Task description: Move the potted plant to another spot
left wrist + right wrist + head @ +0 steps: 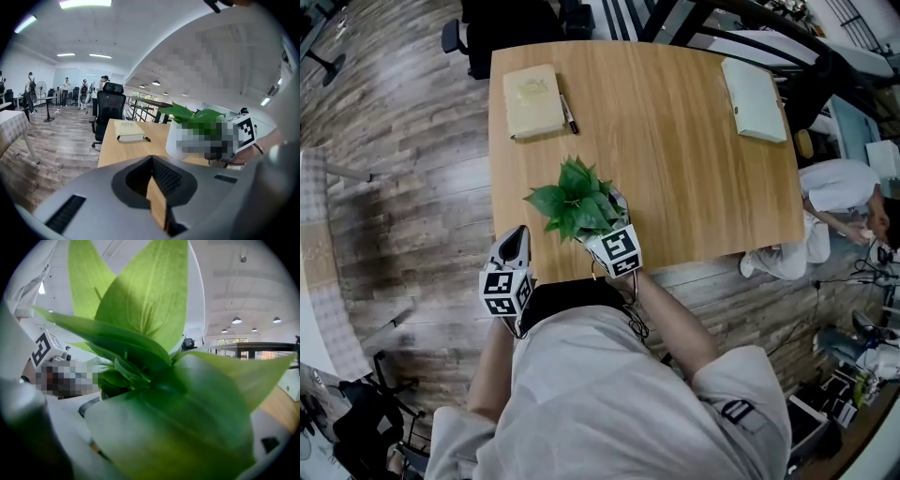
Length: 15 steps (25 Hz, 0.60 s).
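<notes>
Ahead of the left gripper [517, 236], whose jaws are together, the table [675, 169] is free as far as a cream book [533, 100] and the pen [568, 113] just beside it at the far edge. To this gripper's right the potted plant [577, 202] blocks the way. It sits between the jaws of the right gripper [605, 230], and its leaves close off that gripper's forward view. Further right and ahead of the right gripper, the wood is open up to a pale notebook [754, 98] at the far corner. A black chair [502, 23] stands past the far edge.
</notes>
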{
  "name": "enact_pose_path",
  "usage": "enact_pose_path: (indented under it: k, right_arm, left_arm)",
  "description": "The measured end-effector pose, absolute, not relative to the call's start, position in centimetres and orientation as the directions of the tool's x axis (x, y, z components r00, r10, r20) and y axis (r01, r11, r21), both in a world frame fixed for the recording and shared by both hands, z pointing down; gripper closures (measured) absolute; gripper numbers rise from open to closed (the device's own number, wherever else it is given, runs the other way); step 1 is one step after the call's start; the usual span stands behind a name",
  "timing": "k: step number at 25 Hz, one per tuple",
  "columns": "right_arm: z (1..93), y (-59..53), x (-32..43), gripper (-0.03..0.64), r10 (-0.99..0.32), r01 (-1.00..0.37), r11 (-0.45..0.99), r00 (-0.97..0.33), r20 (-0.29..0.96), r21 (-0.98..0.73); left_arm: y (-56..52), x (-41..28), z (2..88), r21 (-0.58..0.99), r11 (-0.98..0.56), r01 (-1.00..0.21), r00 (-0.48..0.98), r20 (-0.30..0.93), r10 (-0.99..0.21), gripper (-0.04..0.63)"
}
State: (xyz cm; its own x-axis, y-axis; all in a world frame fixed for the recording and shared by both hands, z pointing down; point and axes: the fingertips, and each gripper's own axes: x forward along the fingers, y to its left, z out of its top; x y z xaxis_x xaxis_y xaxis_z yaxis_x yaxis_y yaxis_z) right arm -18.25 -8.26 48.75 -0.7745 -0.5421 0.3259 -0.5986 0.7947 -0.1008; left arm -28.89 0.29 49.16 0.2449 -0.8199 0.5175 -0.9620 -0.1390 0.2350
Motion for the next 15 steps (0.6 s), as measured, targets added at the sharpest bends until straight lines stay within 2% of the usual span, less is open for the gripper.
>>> enact_pose_path:
  k: [8, 15]
  right_arm:
    - [42.2, -8.9, -17.3, 0.100, -0.613, -0.640, 0.766, -0.755, 0.233, -0.058]
    - [39.8, -8.8, -15.6, 0.100, -0.665, -0.688, 0.725, -0.715, 0.216, -0.043]
  left_arm:
    - [-0.8, -28.0, 45.9, 0.244, -0.205, -0.948, 0.296, 0.437, -0.850, 0.583]
    - [-1.0, -26.8, 45.1, 0.279, -0.247, -0.928, 0.345, 0.393, -0.852, 0.583]
